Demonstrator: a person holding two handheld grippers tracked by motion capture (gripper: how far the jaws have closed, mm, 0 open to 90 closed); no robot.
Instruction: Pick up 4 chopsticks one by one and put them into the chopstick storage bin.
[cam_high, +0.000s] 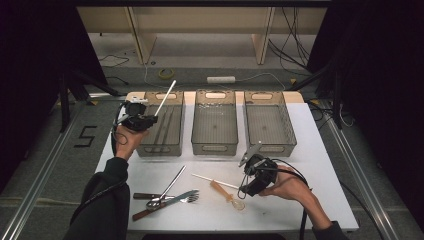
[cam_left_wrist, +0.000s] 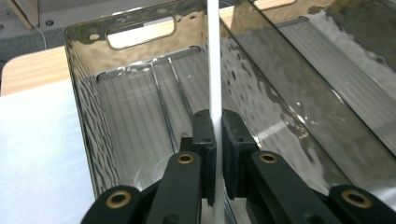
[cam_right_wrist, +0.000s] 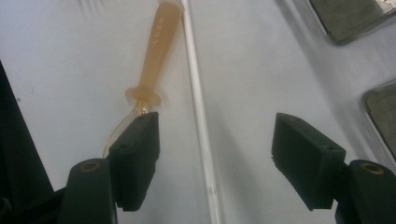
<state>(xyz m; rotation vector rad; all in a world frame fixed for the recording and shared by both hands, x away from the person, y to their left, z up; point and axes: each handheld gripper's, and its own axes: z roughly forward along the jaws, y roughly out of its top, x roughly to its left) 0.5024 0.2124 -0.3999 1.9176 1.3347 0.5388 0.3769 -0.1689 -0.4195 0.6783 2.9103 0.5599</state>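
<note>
My left gripper (cam_high: 150, 119) is shut on a white chopstick (cam_high: 165, 97) and holds it slanting up over the left grey bin (cam_high: 161, 145). In the left gripper view the chopstick (cam_left_wrist: 214, 56) runs straight up between the closed pads (cam_left_wrist: 205, 135), above the bin (cam_left_wrist: 88, 102), which holds two thin metal sticks (cam_left_wrist: 161, 105). My right gripper (cam_high: 246, 186) stands open just above the table. In the right gripper view a second white chopstick (cam_right_wrist: 198, 107) lies between its open fingers (cam_right_wrist: 137, 154), beside an amber plastic spoon (cam_right_wrist: 156, 51).
Middle bin (cam_high: 215, 145) and right bin (cam_high: 270, 145) stand in a row at the back of the white table (cam_high: 310, 170). A knife, a fork and a metal spoon (cam_high: 165, 197) lie piled at the front left. The amber spoon (cam_high: 225, 192) lies mid-front.
</note>
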